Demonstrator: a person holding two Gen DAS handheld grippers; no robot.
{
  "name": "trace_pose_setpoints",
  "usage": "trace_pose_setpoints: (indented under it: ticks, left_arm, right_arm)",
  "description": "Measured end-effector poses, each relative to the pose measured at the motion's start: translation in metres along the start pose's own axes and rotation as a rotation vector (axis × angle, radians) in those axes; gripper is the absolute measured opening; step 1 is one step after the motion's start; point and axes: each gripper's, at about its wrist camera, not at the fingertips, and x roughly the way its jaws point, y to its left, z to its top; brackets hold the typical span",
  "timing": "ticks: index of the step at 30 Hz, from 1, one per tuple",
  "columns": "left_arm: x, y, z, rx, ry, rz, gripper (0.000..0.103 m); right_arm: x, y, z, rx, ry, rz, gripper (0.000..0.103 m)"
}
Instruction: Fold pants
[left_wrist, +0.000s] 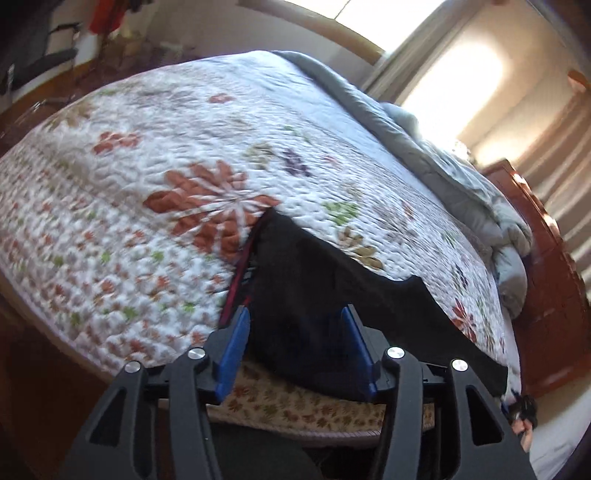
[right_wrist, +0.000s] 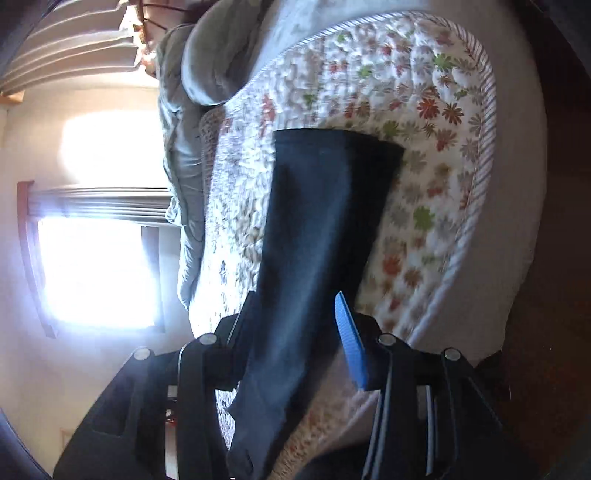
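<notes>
Dark pants lie on the floral quilt near the bed's near edge, with a red stripe along their left side. My left gripper hovers just over them, its blue pads standing wide apart and pressing on nothing. In the right wrist view the pants stretch away as a long folded strip across the quilt. My right gripper is open around the strip's near end; the cloth runs between the fingers and the blue pad stands off its edge.
The quilt covers most of the bed. A bunched grey duvet lies along the far side by a wooden headboard. Bright windows glare behind. Dark floor surrounds the bed edge.
</notes>
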Motion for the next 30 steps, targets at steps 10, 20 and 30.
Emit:
trace_pose_setpoints:
  ticks: [10, 20, 30]
  left_arm:
    - [0.097, -0.021, 0.005, 0.039, 0.283, 0.049, 0.071]
    - [0.094, -0.021, -0.001, 0.041, 0.247, 0.037, 0.077]
    - [0.096, -0.029, -0.004, 0.043, 0.237, 0.029, 0.082]
  right_arm:
    - [0.026, 0.009, 0.018, -0.091, -0.032, -0.113, 0.002]
    - [0.002, 0.008, 0.019, -0.106, -0.058, -0.039, 0.032]
    - [0.073, 0.003, -0.001, -0.138, 0.171, -0.057, 0.001]
